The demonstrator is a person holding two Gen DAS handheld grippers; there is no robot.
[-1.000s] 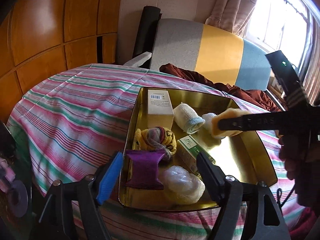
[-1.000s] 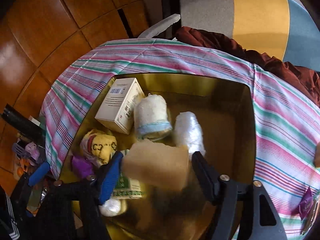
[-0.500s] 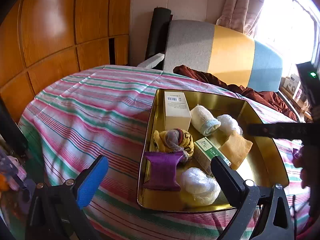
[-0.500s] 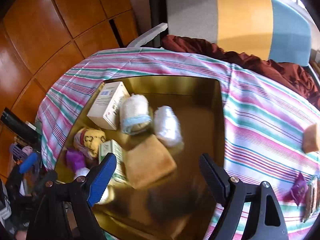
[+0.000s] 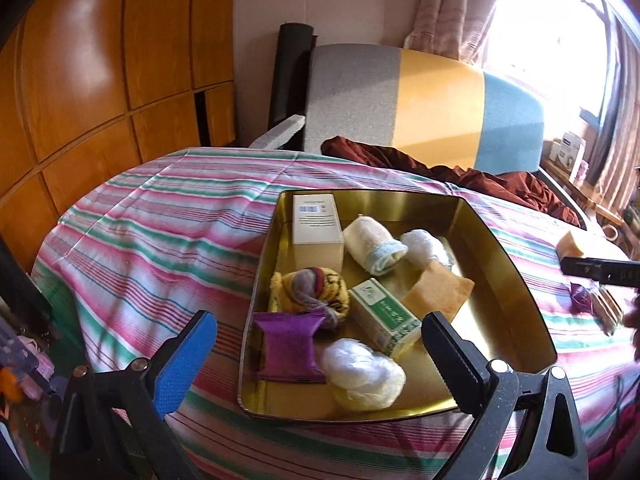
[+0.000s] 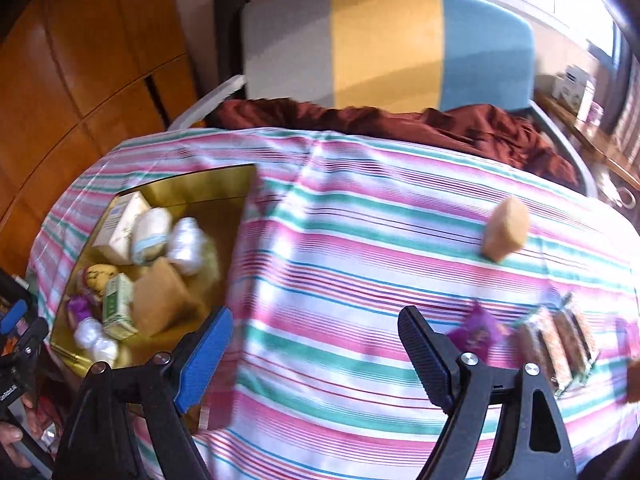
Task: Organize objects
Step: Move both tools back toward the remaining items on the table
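A gold tin tray (image 5: 516,280) on the striped tablecloth holds a white box (image 5: 316,224), a rolled towel (image 5: 374,244), a tan sponge (image 5: 438,294), a green box (image 5: 384,316), a tiger toy (image 5: 308,288), a purple pouch (image 5: 290,346) and white bundles. My left gripper (image 5: 316,356) is open and empty just before the tray's near edge. My right gripper (image 6: 316,354) is open and empty over the cloth to the right of the tray (image 6: 192,196). A second tan sponge (image 6: 504,236), a purple packet (image 6: 476,332) and wrapped bars (image 6: 556,340) lie on the cloth beyond it.
A grey, yellow and blue chair back (image 5: 424,108) with dark red fabric (image 5: 448,168) stands behind the table. Wooden panels (image 5: 80,80) fill the left. A bright window (image 5: 556,40) is at the right. Clutter lies at the lower left (image 5: 24,360).
My right gripper let go of the tan sponge in the tray, opened, and swung right over the cloth. My left gripper drew back from the tray and opened wider.
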